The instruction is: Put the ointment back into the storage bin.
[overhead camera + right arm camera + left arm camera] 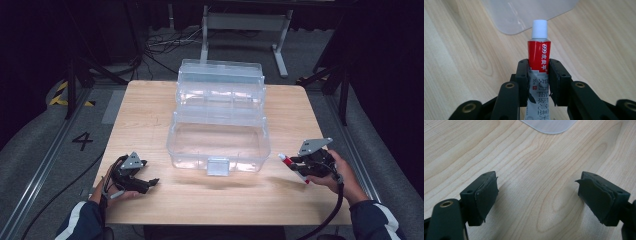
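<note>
Up close, the right tool (538,82) clamps a red-and-white tube (539,53) — lettering legible — while the left tool (537,197) gapes over bare table (529,157).

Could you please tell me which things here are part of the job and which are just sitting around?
In play: tube clamped in right gripper; open clear box; left gripper, open.
Background: table, floor cables, metal stand.

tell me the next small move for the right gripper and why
Probably carry the tube left and forward over the clear box, then release. The right gripper is shut on the tube beside the box's front right corner, the box stands open and looks empty, and the left gripper is open over bare table.
</note>
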A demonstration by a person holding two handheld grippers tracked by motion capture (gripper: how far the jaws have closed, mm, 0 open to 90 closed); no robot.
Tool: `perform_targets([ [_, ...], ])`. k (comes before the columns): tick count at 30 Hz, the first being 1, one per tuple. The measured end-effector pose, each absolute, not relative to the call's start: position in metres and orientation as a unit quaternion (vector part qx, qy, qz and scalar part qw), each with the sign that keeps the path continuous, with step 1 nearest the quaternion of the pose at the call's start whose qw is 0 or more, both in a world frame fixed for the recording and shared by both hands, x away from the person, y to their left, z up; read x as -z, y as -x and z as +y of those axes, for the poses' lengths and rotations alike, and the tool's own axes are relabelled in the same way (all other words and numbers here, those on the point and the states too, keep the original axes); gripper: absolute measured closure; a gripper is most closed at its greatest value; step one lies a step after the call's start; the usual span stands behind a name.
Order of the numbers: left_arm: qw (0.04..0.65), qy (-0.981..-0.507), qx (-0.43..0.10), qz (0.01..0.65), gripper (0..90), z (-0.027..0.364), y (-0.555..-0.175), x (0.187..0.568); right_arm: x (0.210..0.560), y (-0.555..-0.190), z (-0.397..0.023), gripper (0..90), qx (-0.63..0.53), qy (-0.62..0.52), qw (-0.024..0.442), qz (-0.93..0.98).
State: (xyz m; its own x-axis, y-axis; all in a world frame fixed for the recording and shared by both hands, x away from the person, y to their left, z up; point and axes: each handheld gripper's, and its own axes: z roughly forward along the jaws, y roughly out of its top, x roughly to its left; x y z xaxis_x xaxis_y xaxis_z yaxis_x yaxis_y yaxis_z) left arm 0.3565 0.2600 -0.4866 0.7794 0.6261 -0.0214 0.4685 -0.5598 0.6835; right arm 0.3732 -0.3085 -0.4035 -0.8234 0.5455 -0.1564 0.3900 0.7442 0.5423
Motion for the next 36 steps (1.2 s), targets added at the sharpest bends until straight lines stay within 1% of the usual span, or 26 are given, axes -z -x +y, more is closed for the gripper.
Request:
perform_targets([
  [8, 0.349, -0.876, -0.114, 0.314, 16.2, 0.260, -0.357, 0.487, 0.381, -0.379, -0.319, 71.5, -0.271, -0.267, 0.178, 0.908],
  [15, 0.348, -0.876, -0.114, 0.315, 16.1, 0.260, -0.357, 0.486, 0.364, -0.384, -0.318, 71.5, -0.287, -0.261, 0.194, 0.901],
  [22, 0.348, -0.875, -0.114, 0.316, 16.1, 0.260, -0.357, 0.486, 0.350, -0.383, -0.307, 71.5, -0.301, -0.242, 0.201, 0.901],
  [36, 0.348, -0.875, -0.114, 0.316, 16.1, 0.260, -0.357, 0.486, 0.322, -0.395, -0.273, 71.5, -0.307, -0.197, 0.217, 0.905],
])
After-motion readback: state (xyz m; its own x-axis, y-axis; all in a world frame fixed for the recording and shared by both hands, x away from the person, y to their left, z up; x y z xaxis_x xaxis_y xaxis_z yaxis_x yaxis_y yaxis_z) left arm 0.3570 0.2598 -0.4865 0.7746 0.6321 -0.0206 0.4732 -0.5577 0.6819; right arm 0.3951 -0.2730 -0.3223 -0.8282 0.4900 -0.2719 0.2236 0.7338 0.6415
